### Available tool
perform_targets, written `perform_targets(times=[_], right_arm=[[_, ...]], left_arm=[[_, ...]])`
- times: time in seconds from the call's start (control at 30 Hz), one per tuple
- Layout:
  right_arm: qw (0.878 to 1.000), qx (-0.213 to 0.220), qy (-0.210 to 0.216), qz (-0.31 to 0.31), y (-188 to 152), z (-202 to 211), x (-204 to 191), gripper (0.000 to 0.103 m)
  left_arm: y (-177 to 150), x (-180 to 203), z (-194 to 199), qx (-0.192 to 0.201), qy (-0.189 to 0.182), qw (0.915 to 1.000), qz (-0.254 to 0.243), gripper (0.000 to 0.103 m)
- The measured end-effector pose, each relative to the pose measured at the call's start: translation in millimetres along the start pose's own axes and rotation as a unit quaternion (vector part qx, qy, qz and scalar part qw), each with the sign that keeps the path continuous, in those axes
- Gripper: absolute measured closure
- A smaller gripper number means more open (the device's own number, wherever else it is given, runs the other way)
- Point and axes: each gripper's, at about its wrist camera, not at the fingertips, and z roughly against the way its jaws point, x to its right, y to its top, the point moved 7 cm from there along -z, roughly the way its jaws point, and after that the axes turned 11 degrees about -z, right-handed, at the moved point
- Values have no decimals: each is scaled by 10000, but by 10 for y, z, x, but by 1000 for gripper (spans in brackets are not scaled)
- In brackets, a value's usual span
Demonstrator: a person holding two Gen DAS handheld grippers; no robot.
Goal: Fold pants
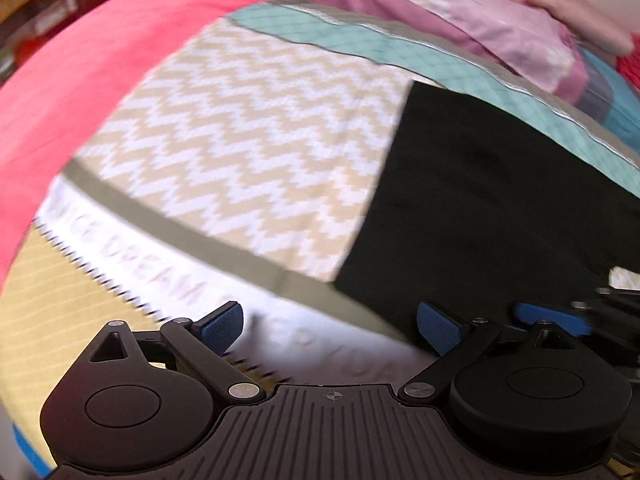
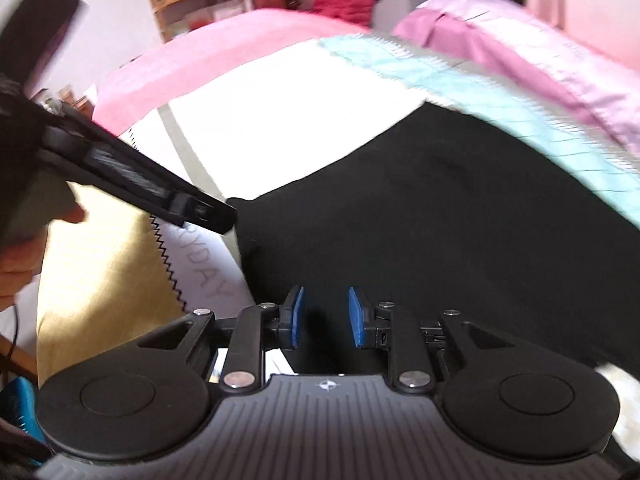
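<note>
Black pants (image 1: pixel 480 200) lie flat on a patterned bedspread (image 1: pixel 248 128), at the right of the left wrist view. They fill the middle and right of the right wrist view (image 2: pixel 440 220). My left gripper (image 1: pixel 332 326) is open and empty, its blue pads wide apart over the bedspread just left of the pants' near corner. My right gripper (image 2: pixel 327 316) is open with a narrower gap, hovering above the pants' near edge with nothing between its pads. The right gripper's blue pad also shows at the right edge of the left wrist view (image 1: pixel 552 320).
The bedspread has zigzag, teal (image 1: pixel 400 52), yellow (image 2: pixel 100 272) and lettered white panels. A pink blanket (image 1: pixel 80 92) lies at the left, a purple pillow (image 2: pixel 540 64) at the back. The left gripper's body (image 2: pixel 132 176) and the holder's hand cross the left of the right wrist view.
</note>
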Motion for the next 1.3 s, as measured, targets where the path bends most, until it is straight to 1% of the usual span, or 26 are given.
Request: perform_targets(times=[0.03, 0.07, 0.1, 0.13, 0.17, 0.2, 0.3, 0.37, 0.47, 0.53, 0.57, 0.63, 0.7, 0.77, 0.8, 0.83, 0.9, 0.97, 1.03, 1.1, 1.13, 1.17, 1.2, 1.23, 1.27, 1.3], right_arm=[[9999, -128, 51, -4, 51, -174, 4, 66], [9999, -65, 78, -15, 48, -283, -29, 63], [9998, 131, 134, -37, 46, -321, -34, 66], [9996, 182, 130, -163, 68, -367, -60, 74], [9989, 96, 218, -413, 105, -415, -104, 96], [9977, -19, 346, -578, 175, -401, -76, 97], [9983, 73, 555, -175, 209, -386, -295, 96], [9979, 24, 644, -88, 200, -395, -323, 90], [9925, -264, 1086, -495, 282, -114, 50, 64], [9887, 29, 1362, -629, 449, 178, 267, 55], [9897, 182, 1268, -635, 569, 250, 366, 53], [9938, 284, 843, -671, 745, 215, 583, 56], [9969, 152, 484, -598, 803, 27, 753, 72], [9968, -280, 443, -601, 788, -325, 773, 75], [9965, -361, 472, -589, 765, -465, 735, 76], [9972, -204, 489, -529, 792, -590, 676, 76], [9984, 121, 410, -377, 944, -712, 532, 73], [9989, -10, 406, -250, 1030, -738, 489, 72], [9981, -121, 583, -164, 1044, -528, 517, 71], [9971, 211, 699, -220, 1071, -280, 646, 47], [9977, 309, 529, -279, 1101, -245, 743, 44], [9985, 288, 294, -359, 1134, -281, 838, 47], [9986, 187, 10, -485, 1161, -410, 947, 56], [9976, 129, -246, -637, 1183, -578, 1048, 61], [9963, 249, -249, -780, 1205, -701, 1101, 62], [9946, 548, -84, -882, 1226, -716, 1113, 46]], left_arm=[[-25, -59, 11, -11, 57, 10000, 59, 0], [-47, -116, 14, -25, 100, 9999, 110, 0], [-80, -195, 14, -43, 144, 9998, 153, 0], [-111, -193, 34, -70, 191, 9996, 185, 0], [-140, -227, 39, -93, 247, 9994, 242, 0], [-164, -254, 51, -88, 277, 9991, 306, 0], [-178, -315, 184, 19, 330, 9983, 478, 0], [-162, -337, 195, 49, 349, 9978, 563, 0], [-94, -269, 154, 58, 278, 9981, 555, 0], [-24, -151, 119, 120, 202, 9988, 424, 0], [13, -78, 93, 156, 172, 9991, 346, 0], [87, 100, 10, 192, 35, 9997, 175, 0], [125, 294, -101, 172, -24, 9998, -90, 0], [95, 422, -259, -80, 43, 9995, -317, 0], [52, 478, -332, -194, -26, 9990, -410, 0], [-7, 495, -403, -287, -13, 9983, -498, 0], [-73, 493, -436, -146, 207, 9971, -716, 0], [-81, 468, -433, -147, 130, 9977, -653, 0], [-64, 454, -436, -183, 110, 9975, -673, 0], [-64, 448, -440, -149, 100, 9976, -669, 0], [-69, 451, -439, -123, 106, 9975, -683, 0], [-71, 459, -434, -100, 129, 9974, -703, 0], [-74, 464, -431, -84, 150, 9973, -713, 0], [-76, 467, -433, -79, 163, 9973, -716, 0], [-74, 470, -436, -86, 175, 9972, -721, 0], [-66, 473, -440, -106, 179, 9972, -721, 0]])
